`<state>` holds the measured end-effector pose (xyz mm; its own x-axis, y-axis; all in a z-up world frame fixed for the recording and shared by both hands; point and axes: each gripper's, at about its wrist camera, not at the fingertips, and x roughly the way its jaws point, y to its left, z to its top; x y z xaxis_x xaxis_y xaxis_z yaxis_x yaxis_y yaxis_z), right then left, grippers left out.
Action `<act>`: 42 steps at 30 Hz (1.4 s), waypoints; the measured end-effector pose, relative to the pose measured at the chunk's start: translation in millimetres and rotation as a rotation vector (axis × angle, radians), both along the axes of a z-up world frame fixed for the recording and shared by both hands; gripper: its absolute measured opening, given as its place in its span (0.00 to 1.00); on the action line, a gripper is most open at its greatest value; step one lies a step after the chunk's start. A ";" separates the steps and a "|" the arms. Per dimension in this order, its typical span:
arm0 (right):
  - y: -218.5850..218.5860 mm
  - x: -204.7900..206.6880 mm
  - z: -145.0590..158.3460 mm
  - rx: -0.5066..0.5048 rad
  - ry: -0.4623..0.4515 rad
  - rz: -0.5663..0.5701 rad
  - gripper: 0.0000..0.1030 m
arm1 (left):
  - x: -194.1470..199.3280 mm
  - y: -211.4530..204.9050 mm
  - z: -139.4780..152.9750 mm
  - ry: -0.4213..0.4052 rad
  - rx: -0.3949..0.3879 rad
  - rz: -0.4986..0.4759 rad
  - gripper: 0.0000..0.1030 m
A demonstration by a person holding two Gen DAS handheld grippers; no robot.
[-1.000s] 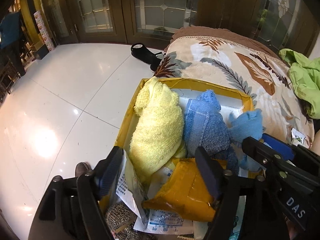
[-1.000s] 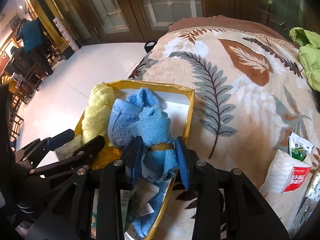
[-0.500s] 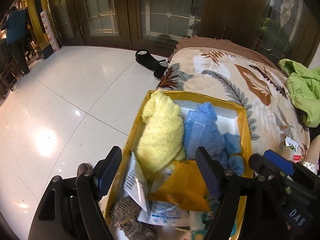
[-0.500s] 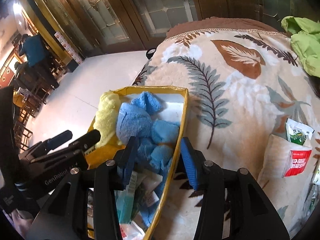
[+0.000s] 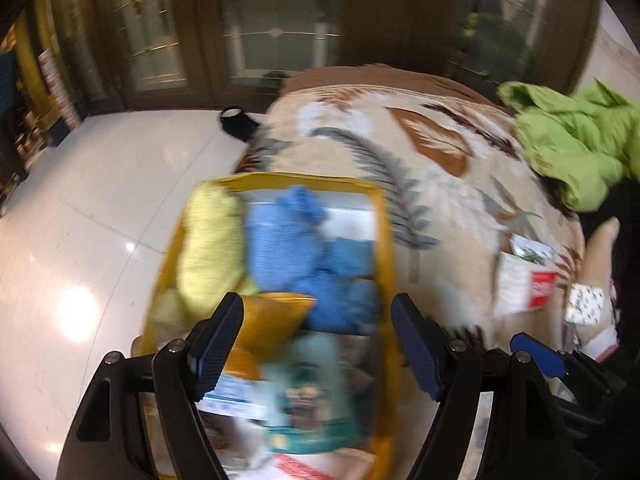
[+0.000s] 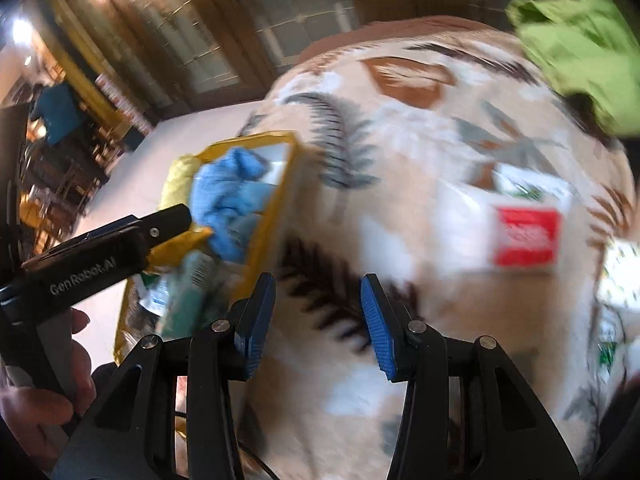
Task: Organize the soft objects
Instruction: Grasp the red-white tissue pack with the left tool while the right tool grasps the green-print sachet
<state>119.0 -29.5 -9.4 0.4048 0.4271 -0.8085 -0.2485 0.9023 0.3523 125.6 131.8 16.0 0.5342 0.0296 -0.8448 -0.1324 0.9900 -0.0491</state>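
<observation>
Fluffy terry cloth makes up the blue towel (image 5: 304, 256) and yellow towel (image 5: 208, 256) at centre left, inside a glossy yellow box (image 5: 386, 264). The leaf-patterned blanket (image 5: 440, 200) looks plush, the white floor (image 5: 100, 200) at left polished and reflective. The blurred packets (image 5: 304, 396) at the bottom seem shiny plastic.

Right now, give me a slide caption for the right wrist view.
Open right gripper over a leaf-print blanket, empty; blue towels sit in the yellow box.

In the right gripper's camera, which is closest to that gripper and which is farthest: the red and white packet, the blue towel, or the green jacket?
From the right gripper:
1. Blue towel, up-left, in the yellow box.
2. Red and white packet, to the right on the blanket; nearly as close, so hard to call.
3. Green jacket, far top right.
</observation>
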 end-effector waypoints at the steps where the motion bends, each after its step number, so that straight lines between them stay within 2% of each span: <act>1: -11.0 -2.2 -1.3 0.002 0.008 -0.017 0.43 | 1.3 -10.2 0.0 -0.002 -0.002 -0.028 0.74; 6: -71.6 -13.5 -5.9 -0.024 0.016 -0.109 0.43 | 8.9 -66.6 -0.6 -0.034 -0.008 -0.226 0.74; 13: -145.1 -20.0 -8.2 -0.010 0.039 -0.239 0.43 | 24.8 -147.8 -14.7 -0.054 0.015 -0.570 0.74; 18: -176.1 -20.3 -4.8 -0.020 0.030 -0.288 0.43 | 39.8 -182.2 -30.8 -0.030 0.061 -0.731 0.74; 21: -190.7 -19.8 -3.3 -0.018 0.029 -0.311 0.43 | 46.2 -197.5 -41.1 -0.001 0.104 -0.852 0.74; 25: -208.1 -18.9 -4.6 -0.002 0.038 -0.348 0.43 | 48.0 -213.9 -55.7 0.026 0.246 -0.978 0.74; 28: -216.6 -16.6 -7.4 -0.001 0.044 -0.366 0.43 | 51.4 -224.1 -63.5 0.031 0.316 -1.018 0.74; 36: -227.5 -4.6 -13.1 -0.018 0.079 -0.406 0.43 | 71.9 -231.2 -72.8 0.033 0.307 -0.977 0.72; 39: -224.1 0.8 -13.4 -0.059 0.078 -0.394 0.43 | 70.7 -232.4 -71.8 0.031 0.291 -0.972 0.59; 42: -224.8 9.5 -9.1 -0.140 0.060 -0.402 0.43 | 69.4 -227.7 -71.8 0.042 0.252 -0.947 0.52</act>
<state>128.5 -254.2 -18.5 0.4669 0.1293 -0.8748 0.1498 0.9634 0.2224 195.0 -95.9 -55.8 0.4001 -0.2136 -0.8913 0.7250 0.6687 0.1652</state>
